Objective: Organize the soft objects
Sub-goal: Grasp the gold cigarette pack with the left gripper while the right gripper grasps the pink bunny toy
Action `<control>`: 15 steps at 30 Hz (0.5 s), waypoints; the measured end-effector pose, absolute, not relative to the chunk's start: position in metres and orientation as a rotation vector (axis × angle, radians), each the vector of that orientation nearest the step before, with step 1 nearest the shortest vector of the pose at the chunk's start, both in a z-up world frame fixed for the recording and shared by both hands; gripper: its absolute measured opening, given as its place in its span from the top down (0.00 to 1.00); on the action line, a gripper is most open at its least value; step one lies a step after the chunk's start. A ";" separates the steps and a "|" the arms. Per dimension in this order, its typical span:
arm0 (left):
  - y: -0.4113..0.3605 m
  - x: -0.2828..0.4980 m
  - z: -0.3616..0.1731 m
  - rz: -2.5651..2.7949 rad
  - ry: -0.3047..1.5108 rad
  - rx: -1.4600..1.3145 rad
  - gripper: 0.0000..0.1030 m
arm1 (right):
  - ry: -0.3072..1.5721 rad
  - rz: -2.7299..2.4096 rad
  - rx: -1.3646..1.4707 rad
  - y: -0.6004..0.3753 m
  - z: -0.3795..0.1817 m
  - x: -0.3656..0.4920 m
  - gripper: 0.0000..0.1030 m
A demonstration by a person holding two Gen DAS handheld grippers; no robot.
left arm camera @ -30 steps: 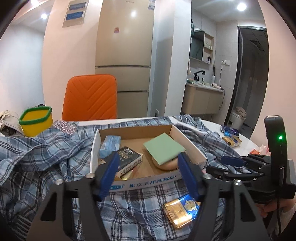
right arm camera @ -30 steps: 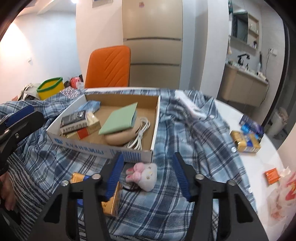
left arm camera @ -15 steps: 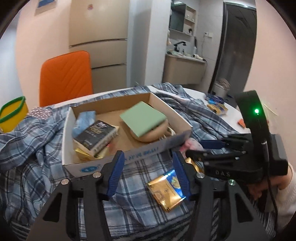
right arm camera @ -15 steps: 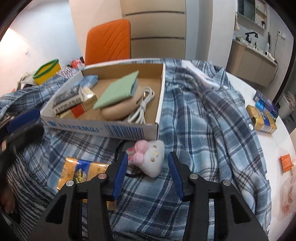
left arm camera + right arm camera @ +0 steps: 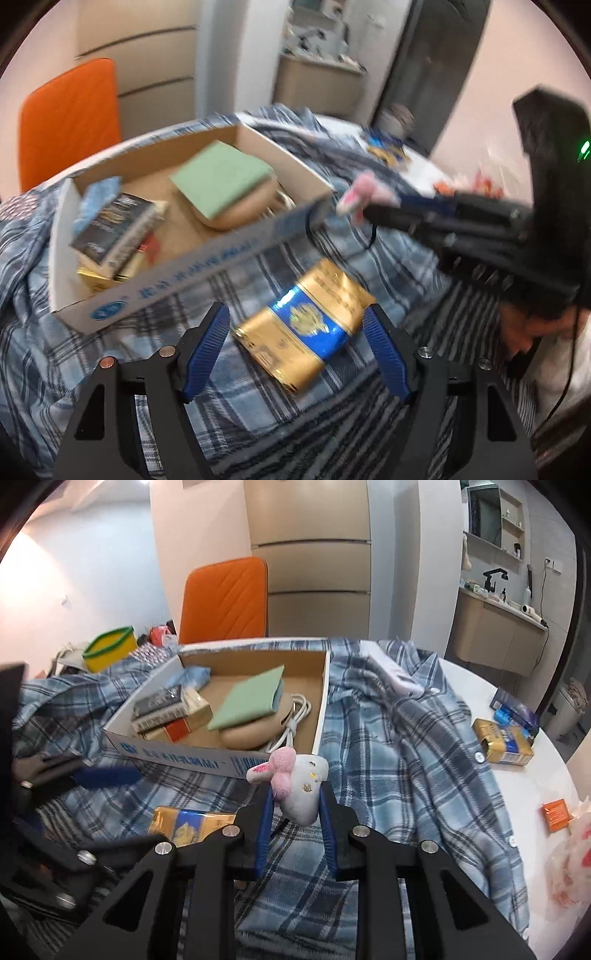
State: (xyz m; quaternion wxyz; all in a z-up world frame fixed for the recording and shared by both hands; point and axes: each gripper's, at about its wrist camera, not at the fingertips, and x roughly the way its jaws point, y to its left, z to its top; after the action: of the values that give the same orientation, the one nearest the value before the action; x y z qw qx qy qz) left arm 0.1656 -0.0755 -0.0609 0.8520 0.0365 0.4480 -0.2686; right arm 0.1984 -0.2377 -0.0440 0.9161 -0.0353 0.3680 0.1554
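The right claw [image 5: 294, 805] is closed on a small white plush toy [image 5: 301, 790] with pink ears and holds it just near of the cardboard box [image 5: 184, 758], above the blue plaid shirt [image 5: 399, 760] that covers the surface. The left claw [image 5: 295, 350] is opening, and a gold and blue packet [image 5: 306, 325] lies on the shirt between its blue pads [image 5: 207, 341] without touching them. Inside the box lie a green pad [image 5: 251, 698] and a white cable [image 5: 295, 720].

A blue-and-white plaid fabric shirt [image 5: 402, 760] is seen beneath a brown cardboard box [image 5: 322, 705]. A grey plush toy with pink ears [image 5: 295, 786] and a gold-and-blue foil packet [image 5: 306, 325] are shown. An orange padded chair [image 5: 225, 598] is visible.
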 end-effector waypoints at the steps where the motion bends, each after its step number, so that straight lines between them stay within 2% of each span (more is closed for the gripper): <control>1: -0.079 0.167 -0.063 -0.575 0.961 0.101 0.28 | 0.755 0.317 -0.069 -0.240 -0.042 0.196 0.75; 5: -0.092 0.172 -0.067 -0.640 0.991 0.174 0.29 | 0.751 0.289 -0.045 -0.255 -0.040 0.188 0.75; 15: -0.112 0.193 -0.069 -0.696 0.998 0.336 0.29 | 0.603 0.241 -0.091 -0.262 -0.031 0.162 0.75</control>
State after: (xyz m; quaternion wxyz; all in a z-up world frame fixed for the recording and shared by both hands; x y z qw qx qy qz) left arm 0.1928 -0.1122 -0.0686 0.8073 0.1570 0.4665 -0.3255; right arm 0.1618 -0.2618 -0.0308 0.9466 -0.0445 0.2963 0.1186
